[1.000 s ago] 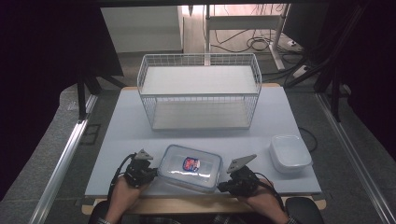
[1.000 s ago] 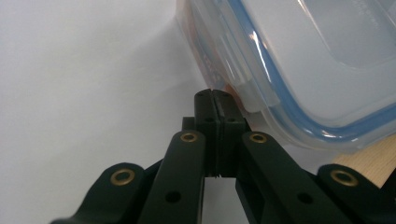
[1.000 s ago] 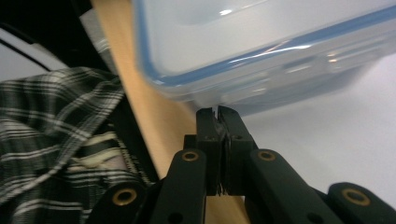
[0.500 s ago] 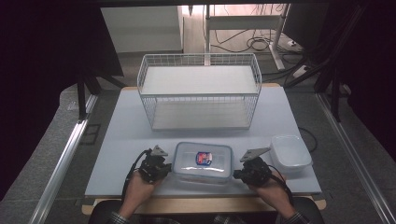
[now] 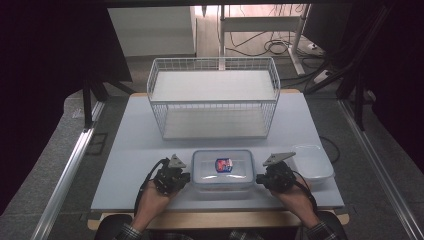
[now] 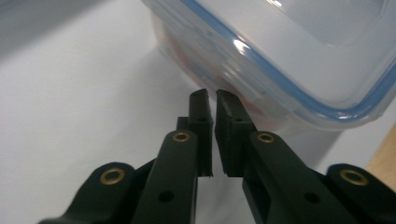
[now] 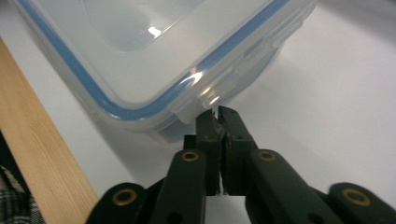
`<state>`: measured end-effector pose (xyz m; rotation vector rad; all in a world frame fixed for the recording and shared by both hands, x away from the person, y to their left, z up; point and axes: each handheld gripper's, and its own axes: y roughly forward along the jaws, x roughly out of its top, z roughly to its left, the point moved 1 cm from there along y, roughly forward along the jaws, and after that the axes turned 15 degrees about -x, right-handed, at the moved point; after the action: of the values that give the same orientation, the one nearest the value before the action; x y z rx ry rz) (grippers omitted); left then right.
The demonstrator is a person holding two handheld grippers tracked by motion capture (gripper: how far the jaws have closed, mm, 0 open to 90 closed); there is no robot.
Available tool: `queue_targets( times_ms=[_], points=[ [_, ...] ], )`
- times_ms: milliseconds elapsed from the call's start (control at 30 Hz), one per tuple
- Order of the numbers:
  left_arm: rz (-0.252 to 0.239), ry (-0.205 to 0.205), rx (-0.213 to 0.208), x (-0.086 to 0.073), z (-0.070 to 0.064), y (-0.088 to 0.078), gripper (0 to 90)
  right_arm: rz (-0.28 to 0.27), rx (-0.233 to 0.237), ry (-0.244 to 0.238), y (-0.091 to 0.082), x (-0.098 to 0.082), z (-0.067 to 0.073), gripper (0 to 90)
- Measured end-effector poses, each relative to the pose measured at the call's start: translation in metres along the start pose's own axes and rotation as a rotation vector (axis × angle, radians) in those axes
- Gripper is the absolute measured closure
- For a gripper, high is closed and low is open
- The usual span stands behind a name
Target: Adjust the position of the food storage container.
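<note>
Clear plastic food container (image 5: 223, 170) with a blue-sealed snap lid lies flat near the front edge of the worktop (image 5: 125, 160), a small red-and-blue item visible through its lid. Left claw (image 5: 186, 177) stands at the container's left end; in the left gripper view its jaws are nearly together, having just parted a little to leave a narrow slit, with nothing between them and the tips just short of the container wall below the lid rim. Right claw (image 5: 259, 179) stands at the container's right end; in the right gripper view its jaws have just eased apart but are almost closed, tips right at a lid tab near the corner, though whether they pinch it cannot be told. Beside the right claw, just to its right, rests an empty translucent tub (image 5: 312, 162). Behind the container, toward the far side of the worktop, stands a white wire basket (image 5: 214, 97), well apart from both claws.
</note>
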<state>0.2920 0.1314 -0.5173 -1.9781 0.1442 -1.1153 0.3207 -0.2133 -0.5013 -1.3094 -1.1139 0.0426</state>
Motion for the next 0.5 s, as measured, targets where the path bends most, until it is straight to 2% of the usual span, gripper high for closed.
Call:
queue_targets(
  times_ms=[100, 133, 233, 267, 333, 367, 400, 433, 500],
  points=[
    [-0.027, 0.013, 0.025, -0.003, 0.002, -0.008, 71.8, -0.027, -0.028, -0.018, -0.008, -0.001, -0.002, 80.3],
    [-0.042, 0.018, 0.032, -0.005, 0.004, -0.012, 63.6, -0.041, -0.031, -0.015, -0.012, -0.003, -0.005, 77.3],
    [-0.061, 0.021, 0.030, -0.007, 0.005, -0.017, 50.1, -0.055, -0.040, -0.005, -0.016, -0.004, -0.008, 72.9],
    [-0.077, 0.024, 0.025, -0.009, 0.005, -0.019, 50.1, -0.056, -0.040, 0.005, -0.018, -0.005, -0.008, 71.0],
    [-0.082, 0.026, 0.017, -0.010, 0.005, -0.022, 41.3, -0.075, -0.055, 0.026, -0.023, -0.005, -0.012, 62.5],
    [-0.090, 0.031, 0.018, -0.010, 0.005, -0.023, 41.3, -0.075, -0.055, 0.026, -0.023, -0.005, -0.012, 62.5],
    [-0.098, 0.037, 0.013, -0.011, 0.004, -0.024, 36.6, -0.093, -0.060, 0.036, -0.027, -0.005, -0.014, 56.2],
    [-0.098, 0.044, 0.003, -0.011, 0.004, -0.025, 36.6, -0.093, -0.060, 0.036, -0.027, -0.005, -0.014, 56.2],
    [-0.097, 0.055, -0.009, -0.011, 0.003, -0.026, 31.1, -0.110, -0.066, 0.044, -0.029, -0.004, -0.015, 50.2]
  ],
)
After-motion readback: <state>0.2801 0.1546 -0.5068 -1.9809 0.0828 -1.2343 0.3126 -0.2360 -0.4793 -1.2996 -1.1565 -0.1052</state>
